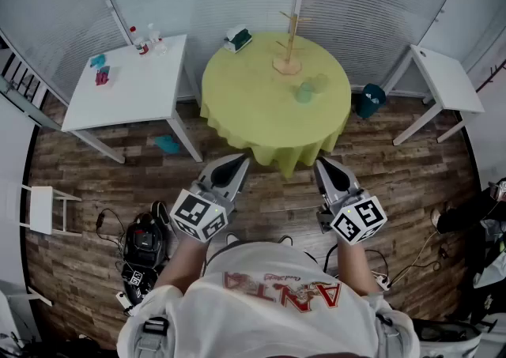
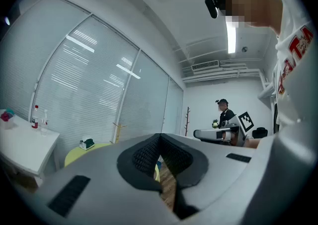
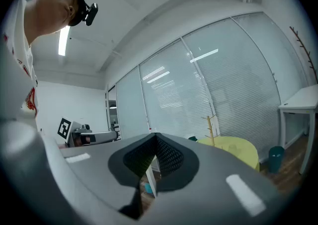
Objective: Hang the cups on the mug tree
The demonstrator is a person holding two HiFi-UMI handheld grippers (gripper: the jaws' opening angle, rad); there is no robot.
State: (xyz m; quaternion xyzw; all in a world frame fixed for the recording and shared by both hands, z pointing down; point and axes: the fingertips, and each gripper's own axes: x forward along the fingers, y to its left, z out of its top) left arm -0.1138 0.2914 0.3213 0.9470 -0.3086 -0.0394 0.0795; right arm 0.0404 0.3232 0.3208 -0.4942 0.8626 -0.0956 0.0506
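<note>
A wooden mug tree point(image 1: 289, 47) stands bare at the far side of a round table with a yellow-green cloth point(image 1: 253, 103). Two pale green cups point(image 1: 304, 94) point(image 1: 319, 82) sit on the cloth just in front of the tree. My left gripper point(image 1: 239, 160) and right gripper point(image 1: 322, 163) hover over the floor short of the table's near edge, both pointing at it. Each is shut with nothing between its jaws. The left gripper view shows its own gripper point(image 2: 160, 135) closed, with the tree point(image 2: 117, 132) small in the distance. The right gripper point(image 3: 155, 135) is closed too, the tree point(image 3: 210, 128) beyond it.
A white table point(image 1: 126, 92) with bottles stands at the left, another white table point(image 1: 447, 80) at the right, a teal bin point(image 1: 370, 99) beside the round table. A green-and-white object point(image 1: 237, 39) lies on the cloth. Cables and gear point(image 1: 142, 246) lie on the floor. Another person point(image 2: 223, 114) stands far off.
</note>
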